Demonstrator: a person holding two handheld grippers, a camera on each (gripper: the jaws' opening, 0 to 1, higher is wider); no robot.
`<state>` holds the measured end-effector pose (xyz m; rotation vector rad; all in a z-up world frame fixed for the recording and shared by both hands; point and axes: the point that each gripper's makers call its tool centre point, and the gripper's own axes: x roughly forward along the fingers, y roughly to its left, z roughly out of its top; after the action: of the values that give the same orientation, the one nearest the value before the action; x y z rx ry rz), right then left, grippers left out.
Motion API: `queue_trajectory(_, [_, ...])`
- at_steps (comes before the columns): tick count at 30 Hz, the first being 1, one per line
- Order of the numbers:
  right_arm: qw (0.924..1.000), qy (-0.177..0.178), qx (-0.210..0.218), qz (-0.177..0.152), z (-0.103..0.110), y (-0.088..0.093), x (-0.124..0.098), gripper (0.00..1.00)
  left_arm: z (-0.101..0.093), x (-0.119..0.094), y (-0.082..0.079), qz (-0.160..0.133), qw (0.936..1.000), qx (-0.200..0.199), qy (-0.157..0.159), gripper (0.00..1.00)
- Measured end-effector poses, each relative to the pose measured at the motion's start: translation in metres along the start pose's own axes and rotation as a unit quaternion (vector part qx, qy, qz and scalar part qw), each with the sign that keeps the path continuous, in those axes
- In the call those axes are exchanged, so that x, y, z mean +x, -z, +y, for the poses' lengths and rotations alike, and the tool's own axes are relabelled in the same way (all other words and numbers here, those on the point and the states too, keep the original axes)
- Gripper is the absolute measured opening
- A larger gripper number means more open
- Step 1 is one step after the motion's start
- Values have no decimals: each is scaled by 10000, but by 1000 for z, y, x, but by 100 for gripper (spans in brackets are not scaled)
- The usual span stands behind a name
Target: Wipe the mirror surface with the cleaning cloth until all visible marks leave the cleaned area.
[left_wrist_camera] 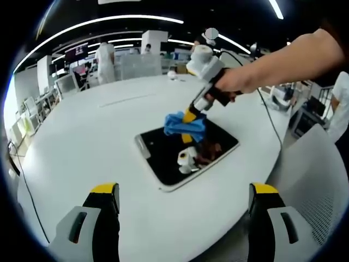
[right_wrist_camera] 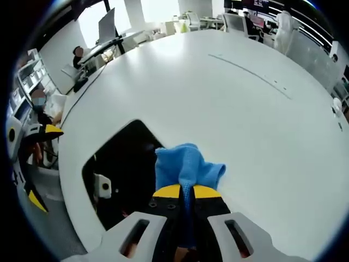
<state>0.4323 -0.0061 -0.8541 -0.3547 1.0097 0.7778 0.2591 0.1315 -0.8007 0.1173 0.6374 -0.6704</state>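
Pinching the soft, bunched cleaning cloth (right_wrist_camera: 185,164) tight, the right gripper (right_wrist_camera: 186,192) presses it onto the mirror (left_wrist_camera: 163,161) lying flat on the white table (left_wrist_camera: 87,136), left gripper (left_wrist_camera: 185,199) wide open, empty.

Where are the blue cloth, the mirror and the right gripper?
blue cloth (right_wrist_camera: 185,164), right gripper view, middle of the bunched fabric.
mirror (left_wrist_camera: 163,155), left gripper view, bare dark glass.
right gripper (right_wrist_camera: 186,192), right gripper view, between its yellow tips, shut on the cloth.

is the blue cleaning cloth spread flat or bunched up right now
Bunched up. The blue cleaning cloth sits crumpled, pinched in the shut right gripper, pressed on the dark rectangular mirror.
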Motion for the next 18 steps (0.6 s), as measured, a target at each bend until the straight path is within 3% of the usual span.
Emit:
queue_trajectory(5, [10000,58,-46,33,-6,7,-5,1,8,-2,0,-46,9998,-128,-177,99])
queue_trajectory(18, [9998,174,58,92,-14,15,-10,1,9,-2,-2,-55,9997,-63,-229,99])
